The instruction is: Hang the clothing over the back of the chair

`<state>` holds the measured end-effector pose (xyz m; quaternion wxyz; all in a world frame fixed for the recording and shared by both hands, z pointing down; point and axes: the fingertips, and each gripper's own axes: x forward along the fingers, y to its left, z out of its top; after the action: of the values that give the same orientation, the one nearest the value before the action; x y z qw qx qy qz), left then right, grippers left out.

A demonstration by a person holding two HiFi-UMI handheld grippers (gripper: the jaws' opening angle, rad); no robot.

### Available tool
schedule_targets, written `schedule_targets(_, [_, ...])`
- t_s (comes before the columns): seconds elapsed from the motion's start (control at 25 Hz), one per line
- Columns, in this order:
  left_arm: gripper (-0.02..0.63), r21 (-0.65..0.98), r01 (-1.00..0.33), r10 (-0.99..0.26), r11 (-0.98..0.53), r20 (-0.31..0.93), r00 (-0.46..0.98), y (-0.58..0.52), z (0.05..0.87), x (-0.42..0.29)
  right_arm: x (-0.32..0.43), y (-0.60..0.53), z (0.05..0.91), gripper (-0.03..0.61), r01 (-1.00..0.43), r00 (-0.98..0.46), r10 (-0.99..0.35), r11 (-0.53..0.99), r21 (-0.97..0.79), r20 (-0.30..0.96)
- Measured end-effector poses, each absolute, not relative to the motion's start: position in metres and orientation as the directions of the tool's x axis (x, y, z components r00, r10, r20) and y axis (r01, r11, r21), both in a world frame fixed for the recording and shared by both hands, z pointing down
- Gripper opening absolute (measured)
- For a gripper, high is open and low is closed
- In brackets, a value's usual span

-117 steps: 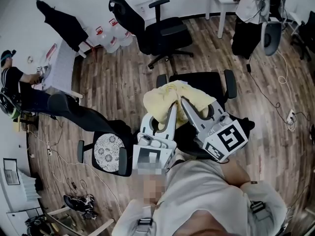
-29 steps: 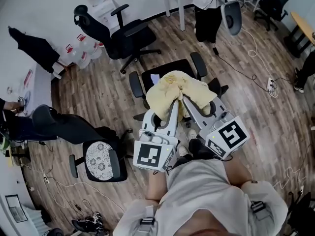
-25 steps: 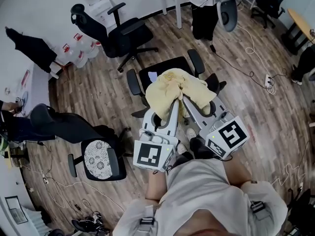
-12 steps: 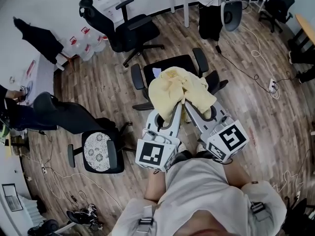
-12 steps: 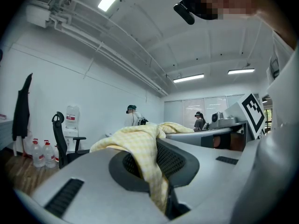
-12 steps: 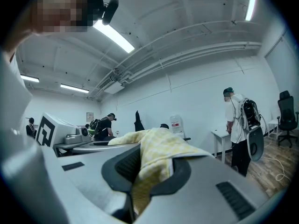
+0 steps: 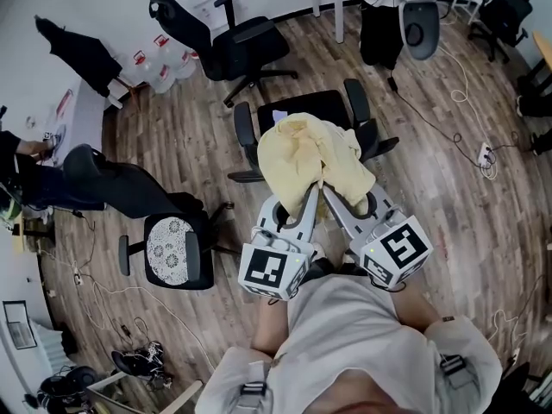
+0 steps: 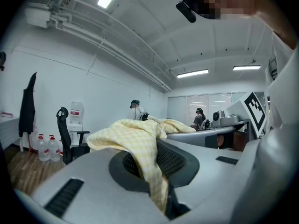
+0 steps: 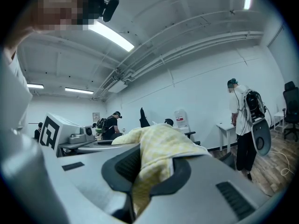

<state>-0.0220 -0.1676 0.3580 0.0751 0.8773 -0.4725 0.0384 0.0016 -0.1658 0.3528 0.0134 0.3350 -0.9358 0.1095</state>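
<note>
yellow garment (image 7: 310, 158): carried toward 12 o'clock, now covering more of the black chair (image 7: 297, 109) seat.
left gripper (image 7: 306, 195), right gripper (image 7: 328, 195): advanced together toward that chair.

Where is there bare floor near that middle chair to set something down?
Bare wood floor lies left of the chair, up to the patterned-cushion chair. On the right, cables cross the floor. The yellow garment hides part of the chair.
</note>
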Motion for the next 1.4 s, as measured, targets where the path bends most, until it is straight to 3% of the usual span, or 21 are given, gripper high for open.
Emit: schedule_targets(1.4, [0.049, 0.176, -0.851, -0.815, -0.494, 0.248, 0.524, -0.167, 0.45, -0.028, -0.002, -0.161, 0.452, 0.04, -0.661, -0.749, -0.602, 0.706, -0.253, 0.276])
